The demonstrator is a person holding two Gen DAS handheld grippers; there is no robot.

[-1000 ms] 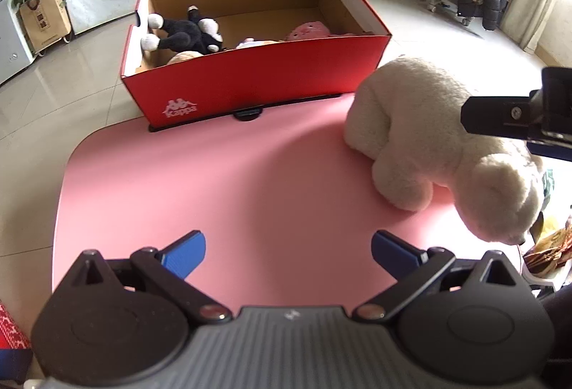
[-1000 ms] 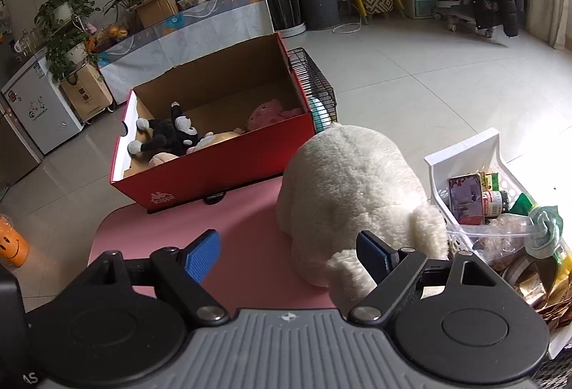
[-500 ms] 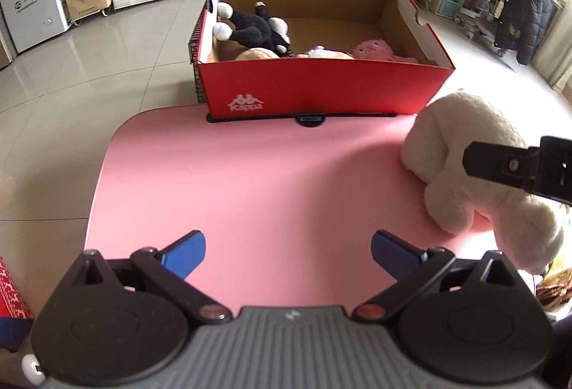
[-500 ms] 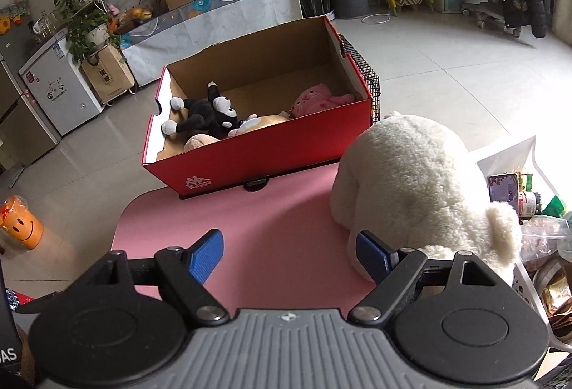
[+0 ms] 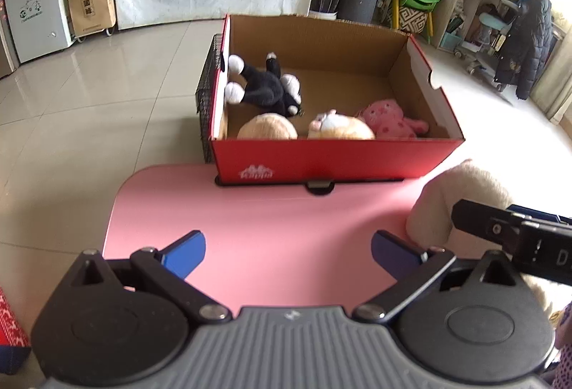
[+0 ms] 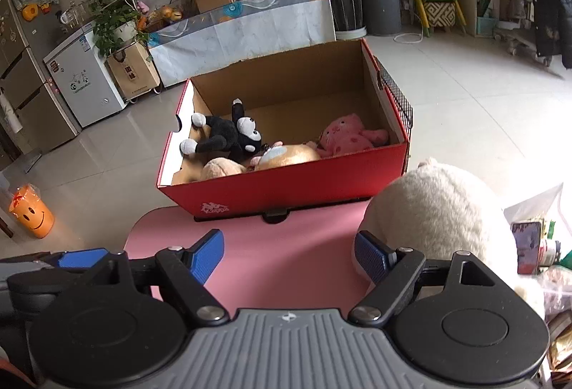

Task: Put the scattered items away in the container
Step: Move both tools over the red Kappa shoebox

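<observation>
Four plush toys (image 5: pixel 271 89) in one box (image 5: pixel 332 156), one white bear (image 6: pixel 439 210) outside

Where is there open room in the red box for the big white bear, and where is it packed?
The back half of the red box, along the far cardboard wall, is bare. The front is crowded: the black-and-white plush lies by one end wall, and the tan plush, orange plush and pink plush line the front wall. The white bear is on the pink table.

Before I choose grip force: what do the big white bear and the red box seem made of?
White bear: soft plush, matte; its nubbly pile shows, so it likely compresses. Red box: corrugated cardboard, seemingly; brown fluted inside, smooth red printed outside, probably fairly stiff.
</observation>
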